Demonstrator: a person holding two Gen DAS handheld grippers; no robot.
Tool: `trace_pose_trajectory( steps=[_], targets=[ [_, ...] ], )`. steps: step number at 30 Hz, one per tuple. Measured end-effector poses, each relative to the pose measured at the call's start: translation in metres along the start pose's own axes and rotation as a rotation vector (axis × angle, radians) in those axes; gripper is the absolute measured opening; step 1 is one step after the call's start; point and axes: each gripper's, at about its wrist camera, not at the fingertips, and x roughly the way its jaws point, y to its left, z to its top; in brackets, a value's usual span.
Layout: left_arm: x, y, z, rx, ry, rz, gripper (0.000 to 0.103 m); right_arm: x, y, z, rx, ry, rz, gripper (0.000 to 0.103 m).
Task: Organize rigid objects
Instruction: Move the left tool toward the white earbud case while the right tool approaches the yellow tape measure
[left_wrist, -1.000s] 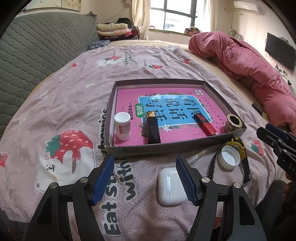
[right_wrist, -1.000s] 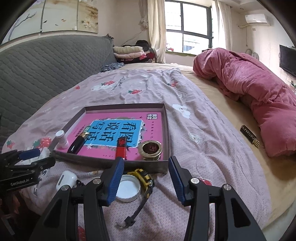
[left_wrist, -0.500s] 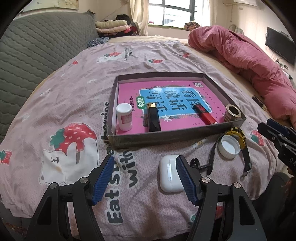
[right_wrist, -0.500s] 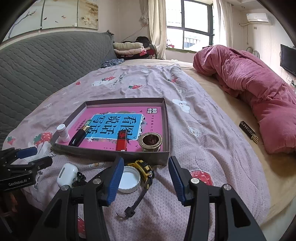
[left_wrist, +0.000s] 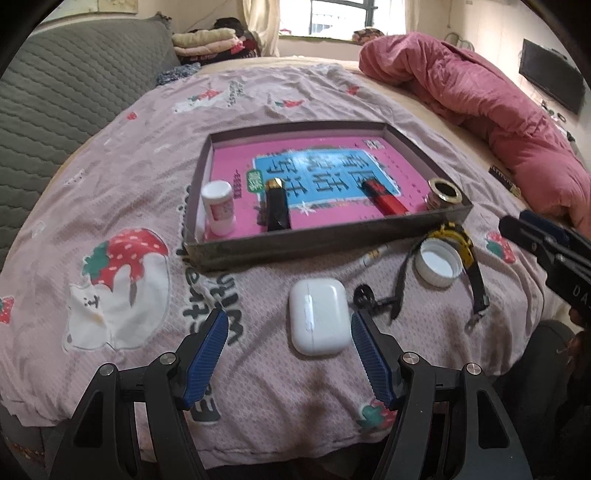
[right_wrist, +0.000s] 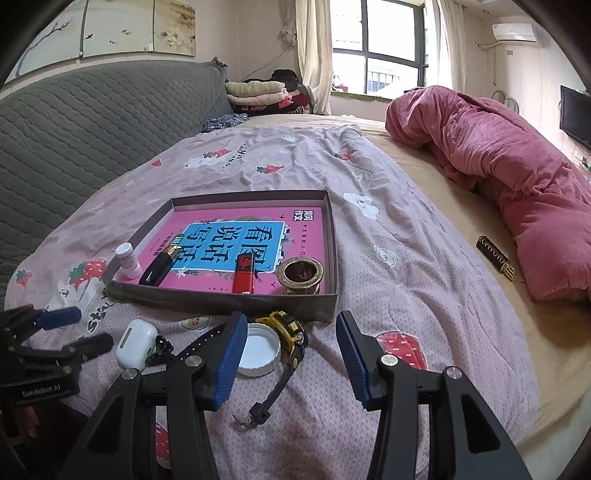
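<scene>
Hovering wide open, empty: left gripper (left_wrist: 286, 350) framing white earbud case (left_wrist: 319, 316) at frame bottom without touching, right gripper (right_wrist: 290, 354) over bottle cap (right_wrist: 258, 349) and watch (right_wrist: 291, 334).

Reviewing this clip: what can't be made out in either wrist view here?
- Small black object beside the white earbud case: too small to identify, both views.
- Yellow-and-black wristwatch face: partly hidden by the white round cap.
- Dark bar by the pink quilt: gold lettering too small.

The left hand-held gripper (right_wrist: 85, 332) reads "GenRobot.AI"; the bedsheet (left_wrist: 236, 328) reads "with"; the pink book (right_wrist: 236, 236) carries Chinese characters.
</scene>
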Motion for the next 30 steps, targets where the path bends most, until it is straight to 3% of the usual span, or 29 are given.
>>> trace_pose_trajectory(
  steps=[14, 30],
  targets=[
    [0.025, -0.016, -0.011, 0.025, 0.080, -0.022, 0.071, 0.004, -0.001, -0.002, 0.003, 0.013, 0.005, 0.050],
    [0.048, -0.008, -0.007, -0.018, 0.098, -0.007, 0.071, 0.022, -0.004, -0.007, 0.004, 0.046, 0.010, 0.050]
  ],
)
